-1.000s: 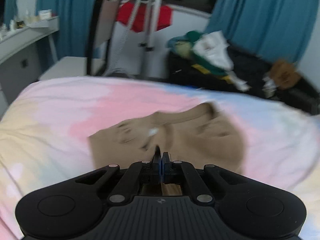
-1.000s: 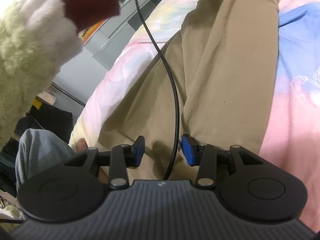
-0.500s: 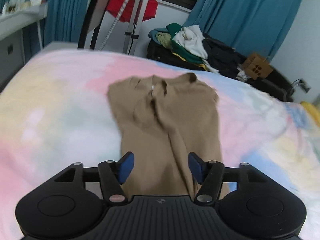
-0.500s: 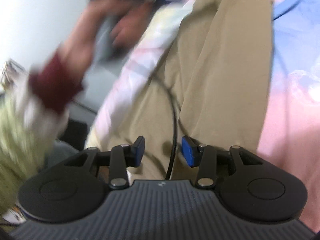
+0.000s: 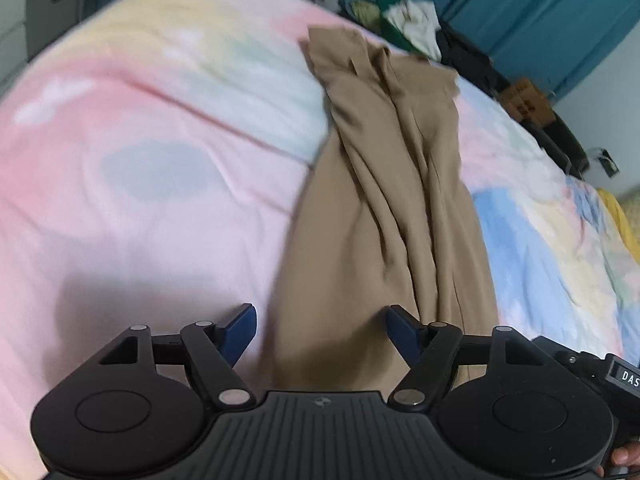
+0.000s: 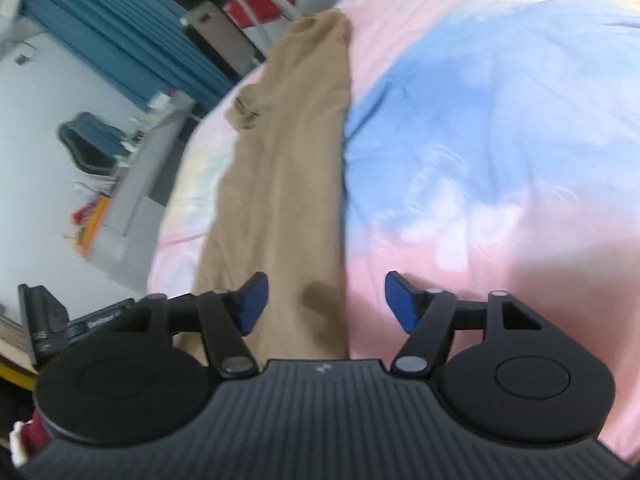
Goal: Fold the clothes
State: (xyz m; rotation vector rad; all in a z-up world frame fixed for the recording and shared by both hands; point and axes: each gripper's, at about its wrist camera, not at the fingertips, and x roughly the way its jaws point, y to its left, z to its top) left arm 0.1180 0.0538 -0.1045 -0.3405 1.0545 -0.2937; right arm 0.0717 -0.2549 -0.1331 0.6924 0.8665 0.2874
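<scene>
Basically, the tan garment lay stretched in one long narrow strip on the pastel bedspread, its far end bunched toward the bed's far edge, its near end running under both grippers. We read it as already folded lengthwise, creases running along it, so the step in hand looked like the regrasp between folds.

Our left gripper hung above the garment's near end, jaws just opened wide, cloth below them but not pinched. Our right gripper sat over the garment's near right edge, jaws likewise just opened wide, nothing clamped; the left pad was over tan cloth, the right pad over bedspread.

Next move, we judged: drop both grippers onto the near end's corners, pinch through all layers, then carry that end toward the far end.

Beyond the garment's far end sat a clothes pile and blue curtains.
</scene>
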